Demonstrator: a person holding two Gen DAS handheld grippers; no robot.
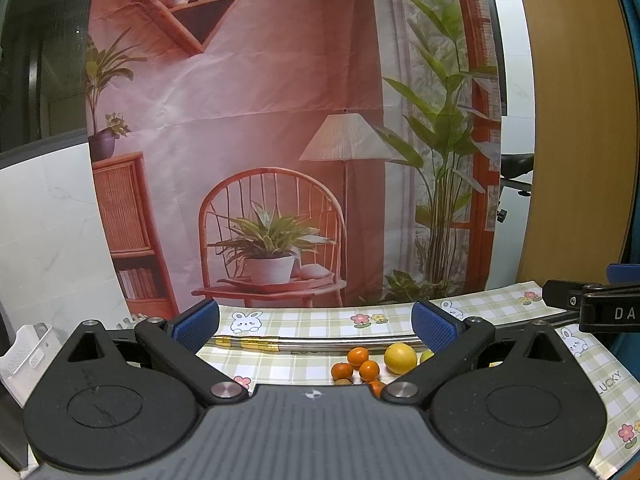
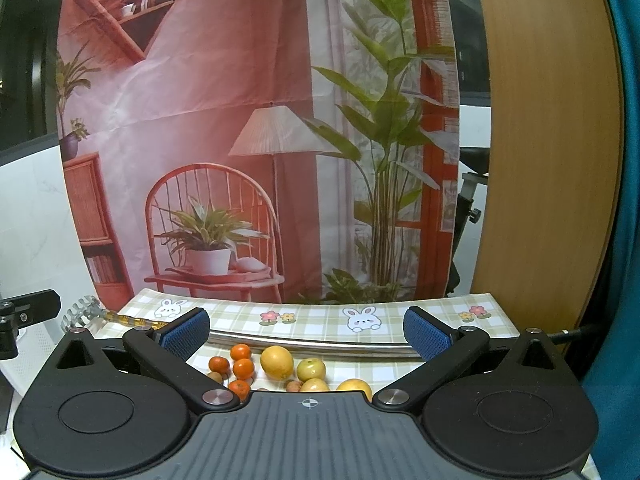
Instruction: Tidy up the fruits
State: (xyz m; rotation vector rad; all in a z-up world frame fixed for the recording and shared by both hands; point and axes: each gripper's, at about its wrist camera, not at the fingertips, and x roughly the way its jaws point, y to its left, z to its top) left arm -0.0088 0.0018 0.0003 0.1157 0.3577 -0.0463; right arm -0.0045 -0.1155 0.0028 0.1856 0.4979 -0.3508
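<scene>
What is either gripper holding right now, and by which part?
Nothing. The left gripper and right gripper are both open and empty, above the small orange tangerines on the table.

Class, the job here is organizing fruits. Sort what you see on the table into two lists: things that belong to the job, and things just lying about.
Belongs to the job:
small oranges
big yellow fruit
greenish fruit
left gripper, open
right gripper, open

Just lying about:
metal rod
checked tablecloth
white basket
printed backdrop

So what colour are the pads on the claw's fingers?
Blue pads, on black arms. The right wrist view shows them best.
</scene>
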